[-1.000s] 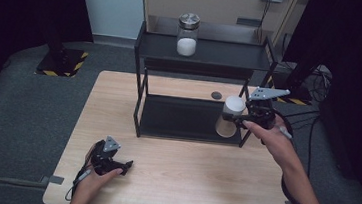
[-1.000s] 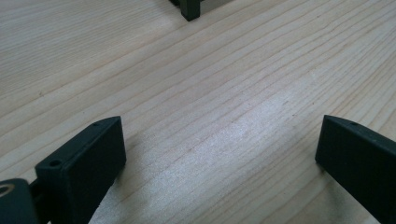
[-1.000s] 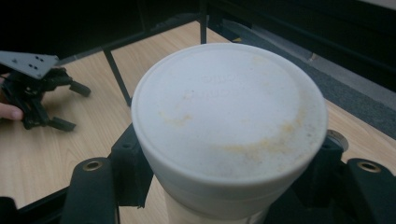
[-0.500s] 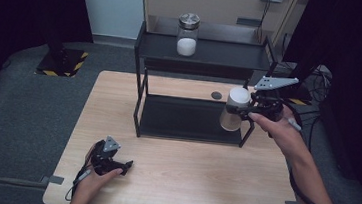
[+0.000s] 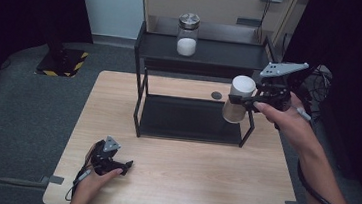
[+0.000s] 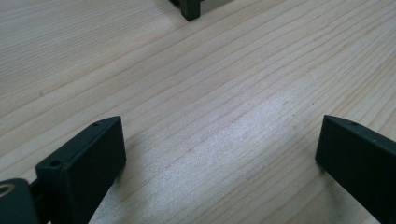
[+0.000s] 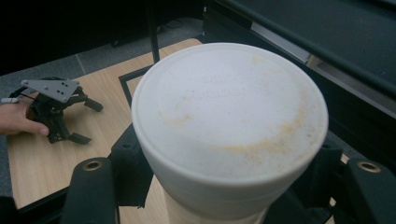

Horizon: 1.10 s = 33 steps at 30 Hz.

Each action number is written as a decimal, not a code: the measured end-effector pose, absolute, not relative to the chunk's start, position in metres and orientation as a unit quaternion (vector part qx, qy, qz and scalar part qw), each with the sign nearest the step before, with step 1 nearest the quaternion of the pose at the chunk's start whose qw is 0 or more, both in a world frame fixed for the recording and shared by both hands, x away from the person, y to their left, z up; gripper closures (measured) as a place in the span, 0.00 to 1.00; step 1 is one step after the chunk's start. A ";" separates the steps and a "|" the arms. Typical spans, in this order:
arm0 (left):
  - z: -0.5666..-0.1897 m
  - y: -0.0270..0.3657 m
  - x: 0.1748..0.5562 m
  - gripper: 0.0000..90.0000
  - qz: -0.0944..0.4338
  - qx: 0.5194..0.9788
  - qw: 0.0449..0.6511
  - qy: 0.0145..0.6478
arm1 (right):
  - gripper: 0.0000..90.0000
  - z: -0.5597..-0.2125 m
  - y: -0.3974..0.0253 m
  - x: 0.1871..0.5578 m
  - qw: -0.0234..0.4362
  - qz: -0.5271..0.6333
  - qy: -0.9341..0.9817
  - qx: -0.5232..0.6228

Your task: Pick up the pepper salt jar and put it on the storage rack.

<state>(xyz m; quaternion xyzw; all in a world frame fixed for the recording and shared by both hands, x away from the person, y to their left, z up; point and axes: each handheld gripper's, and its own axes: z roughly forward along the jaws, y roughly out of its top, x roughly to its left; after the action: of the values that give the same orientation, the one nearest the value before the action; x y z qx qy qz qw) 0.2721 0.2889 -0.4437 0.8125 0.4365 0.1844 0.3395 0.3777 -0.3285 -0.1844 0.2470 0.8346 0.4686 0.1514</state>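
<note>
Dark curtains ring our pale wooden bench (image 5: 186, 183), where a black two-tier shelf (image 5: 198, 58) stands. Our right gripper (image 5: 257, 100) has its fingers clenched around a white-lidded jar (image 5: 238, 100), raised off the bench beside the shelf's right front post. Our left gripper (image 5: 112, 165) rests low on the bench, well apart from the jar, fingers (image 6: 88, 158) spread wide with bare wood between them.

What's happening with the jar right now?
Right hand-held gripper shut on white-lidded tan jar, lifted beside black metal shelf rack. Left hand-held gripper open, resting on table.
</note>
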 end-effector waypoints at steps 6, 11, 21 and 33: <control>-0.444 0.289 0.272 0.01 0.184 0.812 0.340 0.436 | 0.38 -0.168 -0.327 0.377 0.154 0.469 0.834 0.244; -0.444 0.289 0.272 0.01 0.184 0.813 0.340 0.436 | 0.38 -0.157 -0.328 0.378 0.152 0.476 0.831 0.243; -0.444 0.290 0.273 0.00 0.182 0.813 0.340 0.436 | 0.38 -0.129 -0.328 0.384 0.159 0.480 0.827 0.246; -0.444 0.290 0.273 0.00 0.182 0.813 0.340 0.435 | 0.39 -0.101 -0.328 0.393 0.168 0.484 0.821 0.252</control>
<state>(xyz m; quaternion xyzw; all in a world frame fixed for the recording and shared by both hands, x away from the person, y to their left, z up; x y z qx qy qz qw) 0.2733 0.2896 -0.4436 0.8135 0.4354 0.1816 0.3401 0.3932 -0.3278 -0.1013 0.2517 0.8213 0.4836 0.1681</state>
